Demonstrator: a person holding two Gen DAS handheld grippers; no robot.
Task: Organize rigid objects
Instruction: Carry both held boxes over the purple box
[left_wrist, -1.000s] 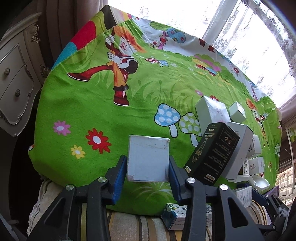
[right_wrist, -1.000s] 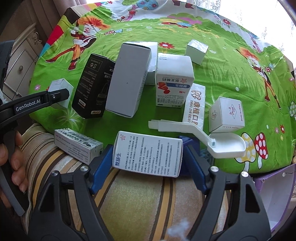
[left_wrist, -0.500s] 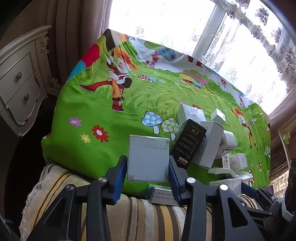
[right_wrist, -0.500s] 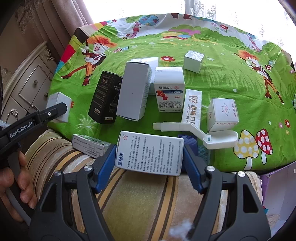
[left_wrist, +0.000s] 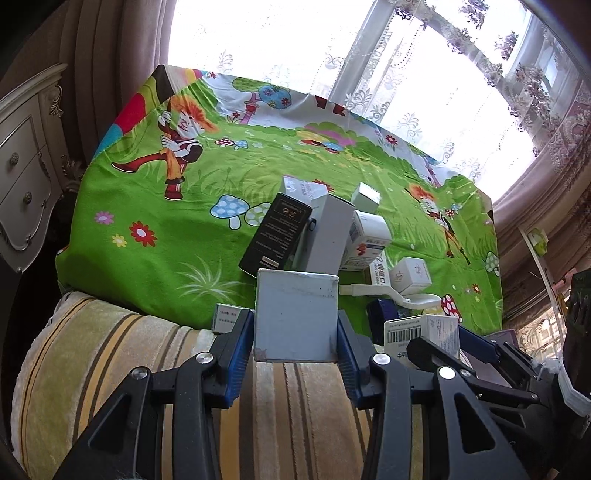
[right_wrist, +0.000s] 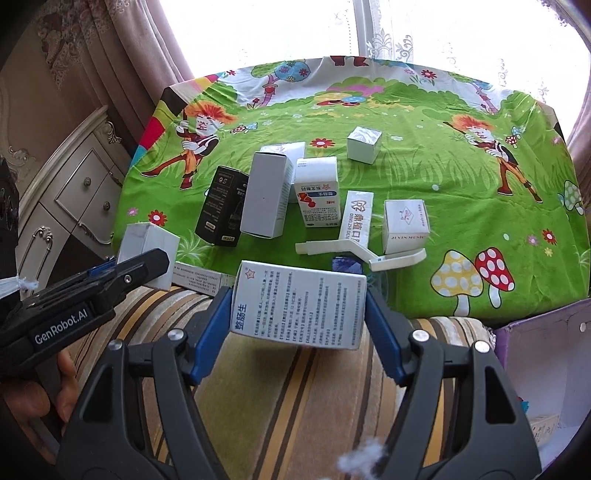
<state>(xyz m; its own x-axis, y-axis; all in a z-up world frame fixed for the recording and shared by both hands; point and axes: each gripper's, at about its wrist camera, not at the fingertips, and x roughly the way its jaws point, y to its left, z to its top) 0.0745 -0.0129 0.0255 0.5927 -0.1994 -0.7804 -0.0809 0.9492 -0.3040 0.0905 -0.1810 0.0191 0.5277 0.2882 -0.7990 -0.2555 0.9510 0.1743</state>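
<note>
Between the blue pads of the left gripper (left_wrist: 295, 332) sits a plain white square cardboard box (left_wrist: 296, 315), clamped on both sides, held clear above the striped beige-and-brown velvet cushion (left_wrist: 147, 369) at the near edge of the green cartoon-print cloth (left_wrist: 147, 229)

Right gripper (right_wrist: 298, 314) clamps a white rectangular carton with blue printed text (right_wrist: 299, 304) lengthwise, pads pressing on its two short ends, also over the cushion, just short of the cloth edge

Left on the cloth, in a loose cluster: tall black box (right_wrist: 221, 205) leaning against a tall white box (right_wrist: 267, 199), a white carton with red and blue print (right_wrist: 318, 197) beside that, a long narrow white box (right_wrist: 356, 218), a white cube box (right_wrist: 405, 225), a small silver-topped cube (right_wrist: 364, 144) further back and apart. White plastic scoop-shaped piece (right_wrist: 360, 253) lies just ahead of the right gripper's carton. Flat white box (right_wrist: 197, 277) lies at the cloth edge between the two grippers

Person's hand (right_wrist: 33, 398) shows on the left gripper's handle
</note>
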